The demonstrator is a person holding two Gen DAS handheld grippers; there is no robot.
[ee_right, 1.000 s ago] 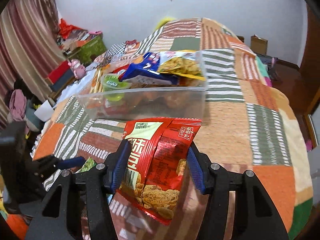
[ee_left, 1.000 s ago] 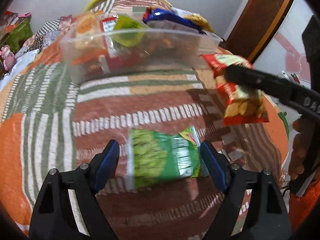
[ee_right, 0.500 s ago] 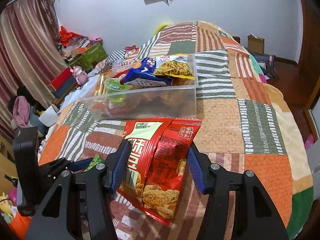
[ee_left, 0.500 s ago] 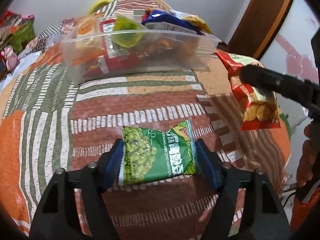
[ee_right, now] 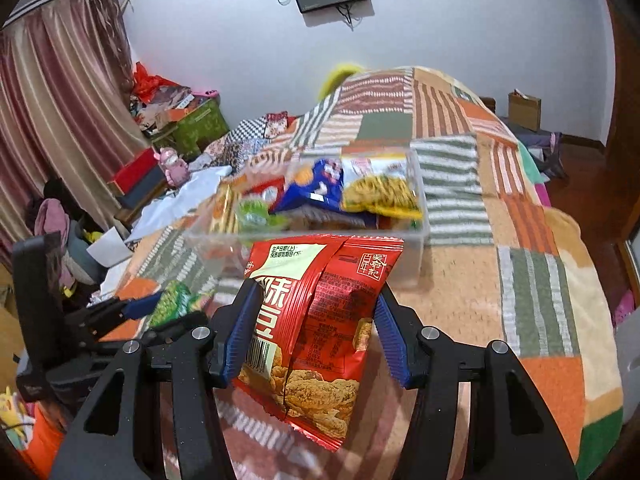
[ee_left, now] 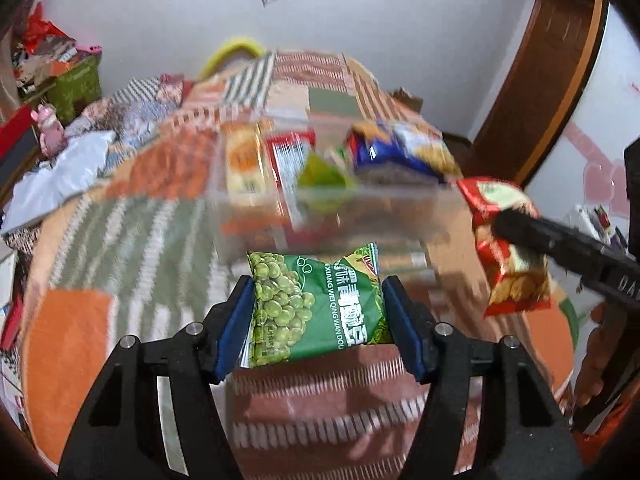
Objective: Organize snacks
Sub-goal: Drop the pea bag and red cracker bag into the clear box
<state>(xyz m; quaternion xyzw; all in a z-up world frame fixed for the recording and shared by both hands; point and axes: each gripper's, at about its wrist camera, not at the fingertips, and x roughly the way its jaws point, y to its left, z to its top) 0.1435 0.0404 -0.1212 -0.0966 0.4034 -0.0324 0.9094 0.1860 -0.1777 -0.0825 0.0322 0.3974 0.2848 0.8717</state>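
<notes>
While snack packets (ee_left: 316, 304) hang clamped, patchwork bedspread (ee_right: 532, 280) bare rightward.

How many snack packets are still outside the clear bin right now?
2. The green pea packet is clamped in the left claw, and the red packet is clamped in the right claw. Both are short of the bin. The claws may hide others.

Right gripper (ee_right: 312, 332) clamps red snack bag (ee_right: 320, 320); clear bin (ee_right: 416, 256) beyond.
</notes>
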